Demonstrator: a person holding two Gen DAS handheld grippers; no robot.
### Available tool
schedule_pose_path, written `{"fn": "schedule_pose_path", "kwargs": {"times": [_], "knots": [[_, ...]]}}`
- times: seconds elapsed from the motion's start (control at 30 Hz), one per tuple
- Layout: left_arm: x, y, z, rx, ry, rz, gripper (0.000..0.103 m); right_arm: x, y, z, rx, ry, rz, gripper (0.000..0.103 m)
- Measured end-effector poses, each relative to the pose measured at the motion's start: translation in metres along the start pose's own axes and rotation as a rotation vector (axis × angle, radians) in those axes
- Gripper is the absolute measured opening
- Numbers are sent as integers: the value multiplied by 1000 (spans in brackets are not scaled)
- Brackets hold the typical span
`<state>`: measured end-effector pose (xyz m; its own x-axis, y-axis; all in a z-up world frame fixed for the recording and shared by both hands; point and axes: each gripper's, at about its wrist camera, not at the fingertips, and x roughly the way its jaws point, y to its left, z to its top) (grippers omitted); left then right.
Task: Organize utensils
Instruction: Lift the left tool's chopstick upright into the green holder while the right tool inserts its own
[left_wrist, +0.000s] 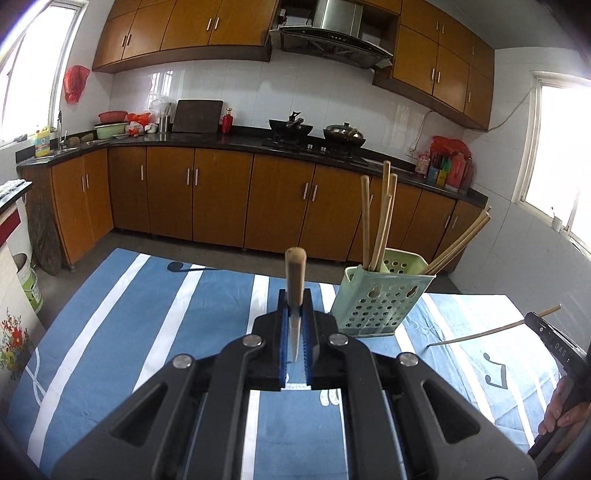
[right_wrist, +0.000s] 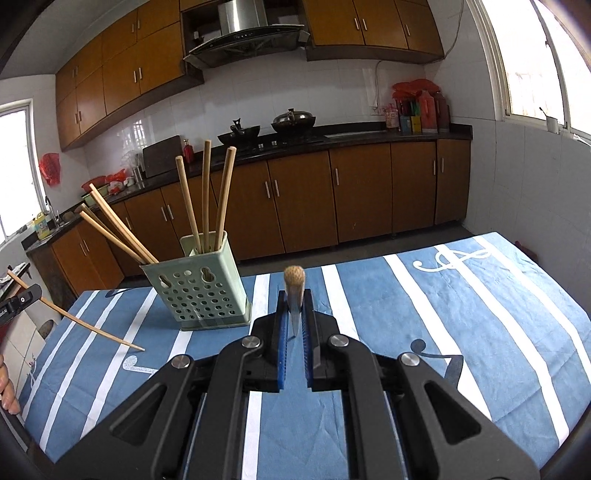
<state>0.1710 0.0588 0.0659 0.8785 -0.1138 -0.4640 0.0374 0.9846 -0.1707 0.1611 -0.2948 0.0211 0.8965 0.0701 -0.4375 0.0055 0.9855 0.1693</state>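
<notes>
A pale green perforated utensil holder (left_wrist: 380, 301) (right_wrist: 197, 286) stands on the blue striped tablecloth (left_wrist: 147, 314) (right_wrist: 461, 314) and holds several wooden chopsticks (left_wrist: 382, 221) (right_wrist: 205, 192). My left gripper (left_wrist: 295, 306) is shut on one wooden chopstick (left_wrist: 295, 275) seen end-on, left of the holder. My right gripper (right_wrist: 294, 306) is shut on another wooden chopstick (right_wrist: 294, 278), right of the holder. Each gripper with its slanting chopstick shows at the edge of the other view: the right gripper (left_wrist: 554, 339) holds its chopstick (left_wrist: 480, 334); the left gripper (right_wrist: 18, 301) holds its chopstick (right_wrist: 85, 326).
Beyond the table is open floor, then brown base cabinets (left_wrist: 221, 199) under a dark counter with a stove and pans (left_wrist: 314, 133) (right_wrist: 266, 127). Bottles (right_wrist: 417, 110) stand in the counter corner. A bucket (left_wrist: 29, 284) sits on the floor at left.
</notes>
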Motion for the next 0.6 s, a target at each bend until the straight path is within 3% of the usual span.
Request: {"fn": "schedule_pose_path", "kwargs": {"times": [0.3, 0.43, 0.6], "knots": [[-21, -29, 37, 39, -53, -103, 8, -18, 19, 43, 14, -75, 123, 8], [-33, -48, 57, 52, -86, -164, 8, -34, 31, 69, 24, -140, 195, 8], [-41, -68, 81, 68, -150, -186, 8, -46, 46, 99, 46, -235, 258, 8]]}}
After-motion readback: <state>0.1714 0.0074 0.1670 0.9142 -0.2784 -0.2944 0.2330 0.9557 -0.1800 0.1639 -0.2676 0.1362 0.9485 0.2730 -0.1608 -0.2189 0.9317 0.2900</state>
